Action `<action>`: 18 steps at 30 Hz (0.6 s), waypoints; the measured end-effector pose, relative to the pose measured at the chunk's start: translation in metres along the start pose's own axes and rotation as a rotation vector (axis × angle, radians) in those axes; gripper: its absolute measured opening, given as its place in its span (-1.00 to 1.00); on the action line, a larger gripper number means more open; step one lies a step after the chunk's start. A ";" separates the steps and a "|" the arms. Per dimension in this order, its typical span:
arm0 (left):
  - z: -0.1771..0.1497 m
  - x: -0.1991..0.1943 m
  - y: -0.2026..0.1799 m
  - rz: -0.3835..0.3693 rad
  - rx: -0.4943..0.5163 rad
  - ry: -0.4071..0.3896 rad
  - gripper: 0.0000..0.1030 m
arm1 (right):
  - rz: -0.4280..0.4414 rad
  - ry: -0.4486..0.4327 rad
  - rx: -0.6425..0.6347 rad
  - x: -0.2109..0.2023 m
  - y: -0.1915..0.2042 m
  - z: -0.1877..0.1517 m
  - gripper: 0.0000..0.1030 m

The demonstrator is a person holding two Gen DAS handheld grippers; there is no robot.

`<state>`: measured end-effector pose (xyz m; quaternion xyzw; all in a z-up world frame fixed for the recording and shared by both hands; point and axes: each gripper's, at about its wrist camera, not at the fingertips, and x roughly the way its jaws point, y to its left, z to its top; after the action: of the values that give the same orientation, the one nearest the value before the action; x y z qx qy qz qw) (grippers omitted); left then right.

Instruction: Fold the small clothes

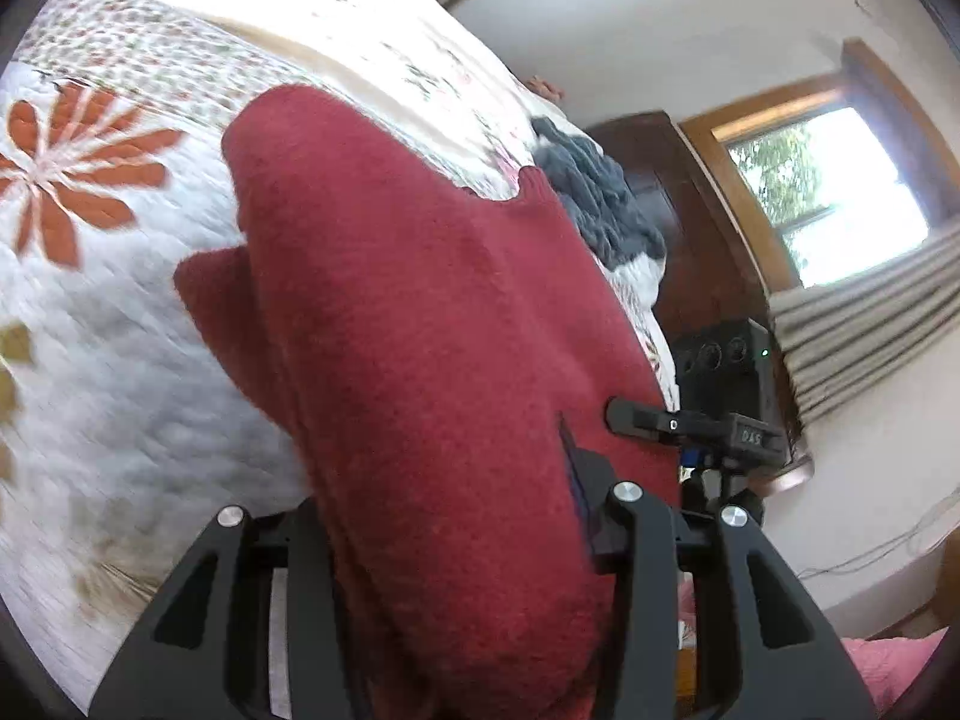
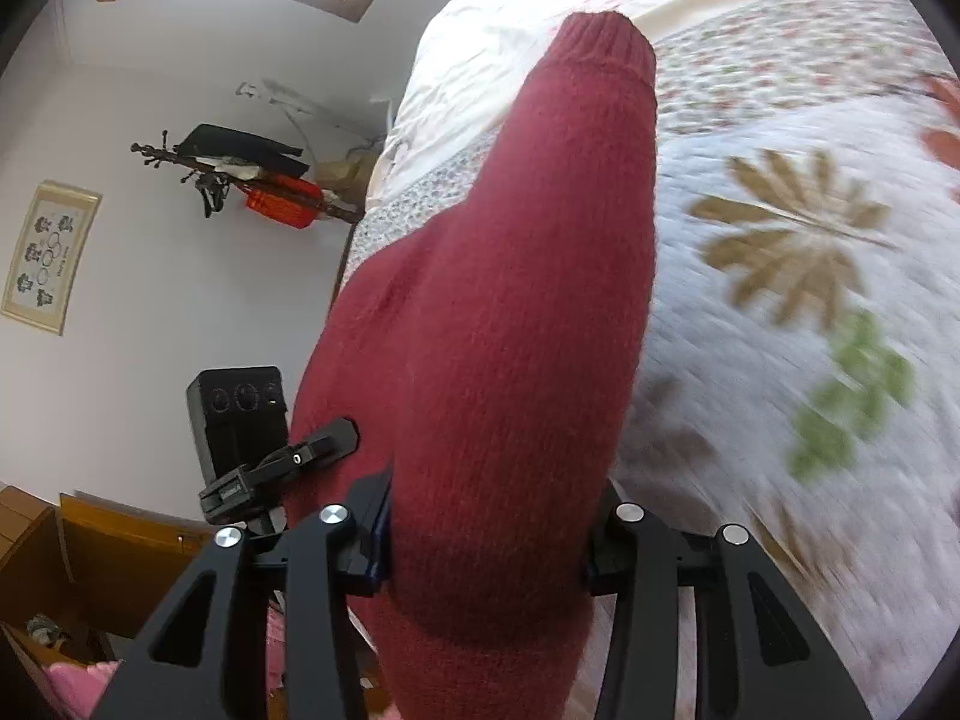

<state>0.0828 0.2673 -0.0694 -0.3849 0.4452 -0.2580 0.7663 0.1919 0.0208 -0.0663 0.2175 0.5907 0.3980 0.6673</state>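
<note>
Both hand-held grippers, left [image 1: 480, 540] and right [image 2: 486, 534], clamped on my red sweater [image 1: 420, 312], lifted above bed [image 1: 150, 372]; long axis runs straight ahead, neither nearer.

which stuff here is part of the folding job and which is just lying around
In the job:
red knit sweater
left tongs, shut on it
right tongs, shut on it
floral quilt beneath

Lying about:
grey-blue garment
coat rack
framed picture
window
</note>
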 end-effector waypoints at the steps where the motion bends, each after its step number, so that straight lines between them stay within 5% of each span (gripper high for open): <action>1: -0.010 0.009 -0.011 0.000 0.001 0.001 -0.19 | -0.010 -0.002 0.001 -0.010 -0.004 -0.008 -0.12; 7: -0.056 0.047 -0.039 0.050 0.025 -0.002 -0.19 | -0.053 -0.012 0.009 -0.041 -0.036 -0.046 -0.11; 18: -0.097 0.094 0.021 0.132 -0.076 0.027 -0.06 | -0.149 0.008 0.054 0.006 -0.101 -0.082 -0.02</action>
<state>0.0423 0.1749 -0.1621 -0.3801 0.4896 -0.1949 0.7602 0.1410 -0.0491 -0.1638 0.1895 0.6184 0.3320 0.6866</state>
